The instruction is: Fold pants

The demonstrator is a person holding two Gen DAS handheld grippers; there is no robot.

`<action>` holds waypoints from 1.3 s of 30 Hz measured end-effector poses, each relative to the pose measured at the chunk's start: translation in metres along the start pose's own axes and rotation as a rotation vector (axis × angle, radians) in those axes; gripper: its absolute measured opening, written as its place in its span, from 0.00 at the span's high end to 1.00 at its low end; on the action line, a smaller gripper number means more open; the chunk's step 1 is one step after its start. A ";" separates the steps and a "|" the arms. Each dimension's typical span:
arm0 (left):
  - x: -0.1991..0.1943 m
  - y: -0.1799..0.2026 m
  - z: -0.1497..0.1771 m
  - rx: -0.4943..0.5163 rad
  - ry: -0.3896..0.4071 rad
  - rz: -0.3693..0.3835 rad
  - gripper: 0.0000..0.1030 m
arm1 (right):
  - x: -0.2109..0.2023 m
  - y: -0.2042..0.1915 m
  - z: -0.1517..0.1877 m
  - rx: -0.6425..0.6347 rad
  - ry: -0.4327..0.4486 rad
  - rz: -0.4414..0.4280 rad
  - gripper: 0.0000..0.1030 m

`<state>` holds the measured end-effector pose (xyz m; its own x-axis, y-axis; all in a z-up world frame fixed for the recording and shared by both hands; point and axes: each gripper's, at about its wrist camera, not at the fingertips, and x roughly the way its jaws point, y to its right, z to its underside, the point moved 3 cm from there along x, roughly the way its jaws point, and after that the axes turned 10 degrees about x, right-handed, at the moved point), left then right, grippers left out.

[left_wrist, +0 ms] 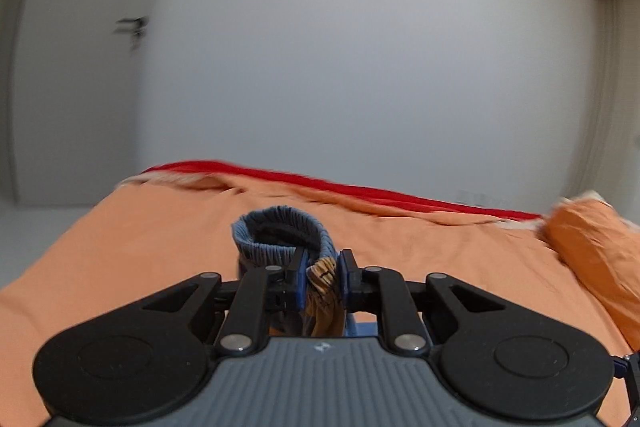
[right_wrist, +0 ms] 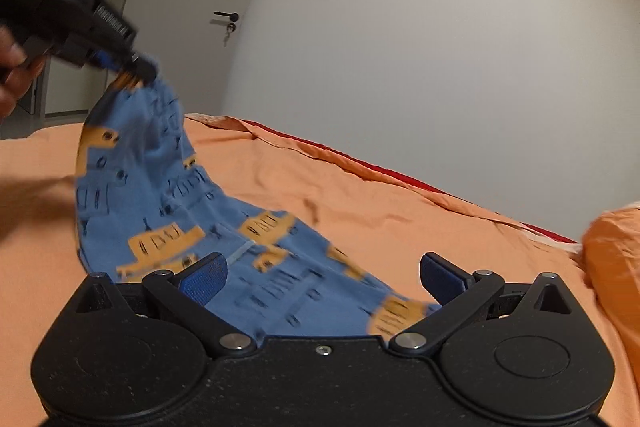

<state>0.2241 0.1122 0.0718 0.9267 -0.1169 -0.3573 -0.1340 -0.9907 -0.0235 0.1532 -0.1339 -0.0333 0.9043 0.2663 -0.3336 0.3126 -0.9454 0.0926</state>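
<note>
One pants (right_wrist: 192,211) (left claw (left_wrist: 323,275) clamped, right claw (right_wrist: 322,277) spread).

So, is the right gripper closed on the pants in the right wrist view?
No, the right gripper stands wide open with its blue pads apart, and the blue pants only lie between them.

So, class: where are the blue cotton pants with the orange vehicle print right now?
The blue pants with the orange vehicle print hang from the shut left gripper, trailing down over the orange bedsheet between the open right gripper's fingers.
</note>
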 end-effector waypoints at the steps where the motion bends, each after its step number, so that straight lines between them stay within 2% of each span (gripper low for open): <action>1: 0.000 0.016 -0.004 0.035 0.006 0.033 0.83 | -0.012 0.006 0.003 -0.004 -0.001 0.007 0.01; 6: 0.008 0.103 -0.011 0.186 -0.030 0.209 0.83 | -0.059 0.036 0.026 -0.027 -0.041 0.076 0.01; 12: 0.028 0.189 0.013 0.290 -0.107 0.378 0.82 | -0.080 0.073 0.051 0.020 -0.088 0.176 0.01; 13: 0.031 0.200 0.022 0.313 -0.126 0.418 0.79 | -0.082 0.078 0.054 0.031 -0.093 0.186 0.01; 15: 0.034 0.215 0.040 0.336 -0.200 0.484 0.60 | -0.082 0.086 0.061 0.054 -0.112 0.197 0.01; 16: 0.034 0.218 0.047 0.338 -0.232 0.482 0.32 | -0.081 0.089 0.064 0.065 -0.125 0.203 0.01; 17: 0.031 0.218 0.052 0.341 -0.243 0.463 0.16 | -0.079 0.091 0.069 0.074 -0.143 0.212 0.01; 19: 0.015 0.211 0.062 0.363 -0.221 0.435 0.10 | -0.074 0.096 0.075 0.089 -0.167 0.228 0.01; 23: 0.005 0.192 0.082 0.504 -0.205 0.383 0.10 | -0.069 0.108 0.079 0.144 -0.169 0.235 0.01; 26: -0.002 0.178 0.094 0.589 -0.214 0.388 0.11 | -0.066 0.115 0.078 0.175 -0.168 0.227 0.01; 30: 0.011 0.174 0.099 0.585 -0.268 0.429 0.18 | -0.060 0.128 0.058 0.237 -0.132 0.143 0.01; 33: 0.015 0.175 0.099 0.583 -0.267 0.445 0.19 | -0.035 0.139 0.030 0.295 -0.120 0.049 0.04; 36: 0.023 0.180 0.099 0.603 -0.283 0.447 0.32 | 0.002 0.139 0.002 0.372 -0.143 -0.098 0.14; 38: 0.026 0.183 0.100 0.620 -0.304 0.449 0.53 | 0.029 0.134 -0.004 0.397 -0.204 -0.161 0.30; 39: 0.027 0.185 0.101 0.628 -0.311 0.451 0.55 | 0.039 0.131 -0.004 0.400 -0.232 -0.174 0.35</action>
<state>0.1894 -0.0669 -0.0363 0.6100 -0.3776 -0.6966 -0.7258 -0.6190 -0.3001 0.2306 -0.2468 -0.0304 0.7456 0.4210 -0.5165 0.2765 -0.9007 -0.3350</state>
